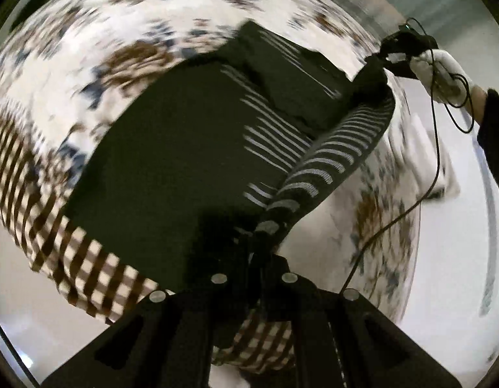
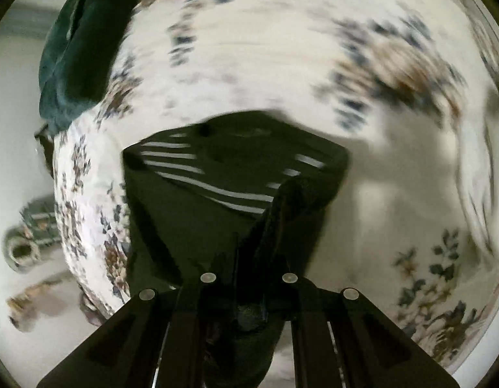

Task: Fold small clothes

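A dark garment with thin white stripes [image 1: 184, 148] lies spread on a floral-print bed cover [image 1: 87, 51]. My left gripper [image 1: 254, 249] is shut on its striped edge, which rises off the cover towards my right gripper [image 1: 392, 55], seen at the upper right in a white-gloved hand and shut on the other end of that edge. In the right wrist view the garment [image 2: 191, 220] hangs from my right gripper [image 2: 249, 258], shut on a bunched dark fold. Both views are motion-blurred.
A brown-and-white checked cloth [image 1: 78, 255] lies at the near left of the cover. A dark teal cloth [image 2: 78, 55] lies at the far left of the cover. A black cable [image 1: 437, 148] hangs from the right gripper. Pale floor surrounds the bed.
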The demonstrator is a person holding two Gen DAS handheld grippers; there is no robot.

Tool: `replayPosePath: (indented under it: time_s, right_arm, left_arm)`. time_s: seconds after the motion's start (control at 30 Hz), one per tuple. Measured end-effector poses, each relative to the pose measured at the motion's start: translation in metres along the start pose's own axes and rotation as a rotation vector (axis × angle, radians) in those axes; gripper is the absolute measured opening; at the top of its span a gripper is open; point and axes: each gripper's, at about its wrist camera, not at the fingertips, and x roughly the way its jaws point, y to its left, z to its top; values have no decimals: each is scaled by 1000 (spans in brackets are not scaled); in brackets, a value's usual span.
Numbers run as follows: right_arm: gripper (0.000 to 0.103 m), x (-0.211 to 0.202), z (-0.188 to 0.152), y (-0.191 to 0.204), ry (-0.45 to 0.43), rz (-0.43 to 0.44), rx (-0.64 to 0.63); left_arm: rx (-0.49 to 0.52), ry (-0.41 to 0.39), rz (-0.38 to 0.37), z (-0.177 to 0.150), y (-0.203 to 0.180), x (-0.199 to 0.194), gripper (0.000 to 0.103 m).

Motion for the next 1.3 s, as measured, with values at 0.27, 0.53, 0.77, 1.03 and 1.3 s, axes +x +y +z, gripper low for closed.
replayPosePath:
  time_s: [0.27, 0.53, 0.77, 1.03, 1.3]
  right_arm:
    - [9, 89, 48, 172, 2, -151, -60]
    - [38, 193, 56, 232, 74, -87, 5]
    - [59, 144, -37, 204, 32, 9, -2]
    - [59, 148, -259, 120, 123, -129, 25]
    - [40, 198, -401, 79, 230, 33, 216]
  left_arm:
    - [-214, 15, -74, 29, 108, 4, 3]
    - [-283, 137, -111, 50, 203, 38, 34]
    - [-207, 172, -92, 63, 219, 41, 55]
    - [16, 239, 14, 64, 171, 73, 55]
    - [32, 162, 90, 57, 168, 53, 4]
